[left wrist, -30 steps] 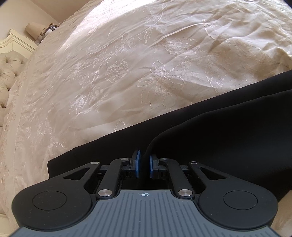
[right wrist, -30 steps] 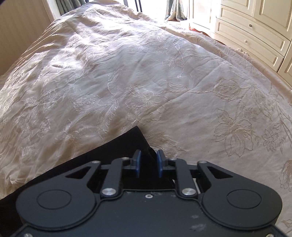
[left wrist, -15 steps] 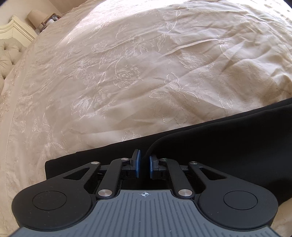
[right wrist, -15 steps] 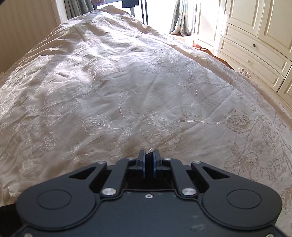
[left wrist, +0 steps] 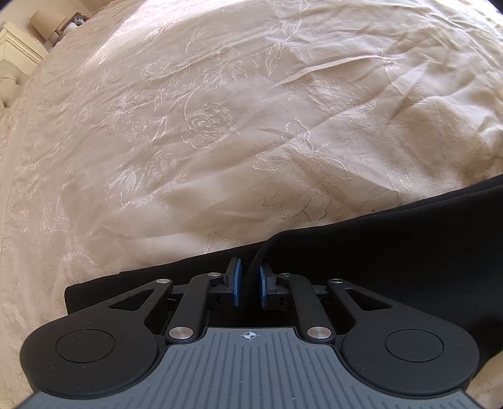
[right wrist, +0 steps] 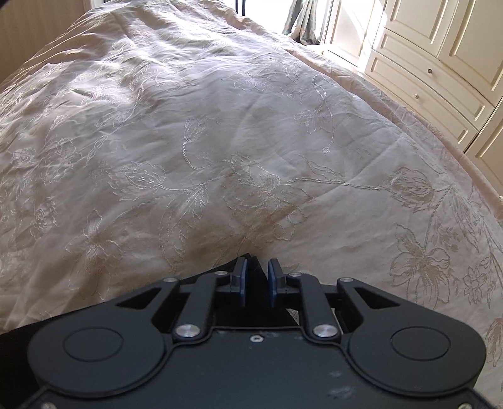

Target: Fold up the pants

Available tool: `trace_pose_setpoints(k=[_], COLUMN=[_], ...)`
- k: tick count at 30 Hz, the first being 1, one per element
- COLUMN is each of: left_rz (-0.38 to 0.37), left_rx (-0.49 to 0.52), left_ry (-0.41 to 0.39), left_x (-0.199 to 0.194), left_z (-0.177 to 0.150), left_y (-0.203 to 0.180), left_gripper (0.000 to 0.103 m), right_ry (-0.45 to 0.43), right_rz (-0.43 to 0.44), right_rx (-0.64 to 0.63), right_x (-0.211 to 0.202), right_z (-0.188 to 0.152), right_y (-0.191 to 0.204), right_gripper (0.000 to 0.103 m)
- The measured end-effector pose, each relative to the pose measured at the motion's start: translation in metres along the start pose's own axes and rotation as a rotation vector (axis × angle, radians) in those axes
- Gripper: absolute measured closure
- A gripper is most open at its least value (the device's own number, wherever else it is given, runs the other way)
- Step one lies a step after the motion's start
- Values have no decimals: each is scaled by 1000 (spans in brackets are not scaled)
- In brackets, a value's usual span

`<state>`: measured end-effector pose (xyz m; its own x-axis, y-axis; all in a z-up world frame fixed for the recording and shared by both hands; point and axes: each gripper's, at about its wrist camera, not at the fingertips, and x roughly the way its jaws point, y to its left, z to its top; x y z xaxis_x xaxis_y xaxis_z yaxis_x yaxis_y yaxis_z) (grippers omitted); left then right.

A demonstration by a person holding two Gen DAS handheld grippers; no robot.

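The pants [left wrist: 393, 258] lie on the bedspread [left wrist: 220, 126], black cloth spread along its near edge; in the right wrist view only a corner of them [right wrist: 256, 270] shows.

**Gripper state.** The left gripper [left wrist: 247, 284] is set narrow, and a raised fold of the pants runs between its pads; whether the pads press on it cannot be told, as a slight gap is seen on both sides. The jaws of the right gripper [right wrist: 257, 281] are opening, with the pointed corner of cloth standing between them and no longer pinched.

**Risks.**
- If the corner is let go before it is laid flat, it may spring back or curl, and the fold edge will be uneven.
- If the left fold is released later than the right, the cloth may be dragged askew.
- The soft, wrinkled bedspread may be caught together with the pants on any re-grip.

**Surroundings.** A wardrobe [right wrist: 440, 63] with drawers stands beyond the bed on the right, a curtain [right wrist: 301, 19] at the far end, a lamp [left wrist: 44, 25] and tufted headboard [left wrist: 9, 81] at far left. All are well apart; nothing obstructs the grippers.
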<state>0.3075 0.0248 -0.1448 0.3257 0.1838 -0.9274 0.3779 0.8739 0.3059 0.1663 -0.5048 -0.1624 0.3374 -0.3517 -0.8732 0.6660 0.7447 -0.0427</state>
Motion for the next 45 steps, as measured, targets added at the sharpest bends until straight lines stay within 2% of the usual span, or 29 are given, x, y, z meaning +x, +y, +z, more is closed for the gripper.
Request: trace_pose_setpoints(k=[2,6,10,14,18,24,29,32,36,45], left_rz=[0,4,62,100,115,110,96,92,86,54], left_rx=[-1,-22,-44,-95,-149,-272,-389,-425,-424,-380], left_ry=[-20,-60,-118,-177,-207,-162,-82,-44,-22,-64], left_x=[-10,-29,-51,-78,-105,-122,-117,-108,-95,-72], left_z=[1,6,14,19,-1,-68,-133,-158,-171,-156], left_y=[5,16,22,34,44,54,60,61,64,84], left_gripper=[82,81,81,81,81,81,81,81,81,81], right_ry=[-12,-58,-115,-155,-169,-141,-68,-30,2,63], right_rz=[0,-6,49,141,239,366,446,475,505,569], right_rx=[25,22,11,-2,-35,-124,-177,-207,-245,-346], right_x=[-7,-29,-59,-90,-113,-138,-151,-159,-177,-207], right_z=[2,4,1,-8,-21,-53,-87,-107,-130,-171], right_y=[-3,-2,5,18,34,68,96,110,129,190], right_gripper=[83,81,81,81,81,80,80,80,80,77])
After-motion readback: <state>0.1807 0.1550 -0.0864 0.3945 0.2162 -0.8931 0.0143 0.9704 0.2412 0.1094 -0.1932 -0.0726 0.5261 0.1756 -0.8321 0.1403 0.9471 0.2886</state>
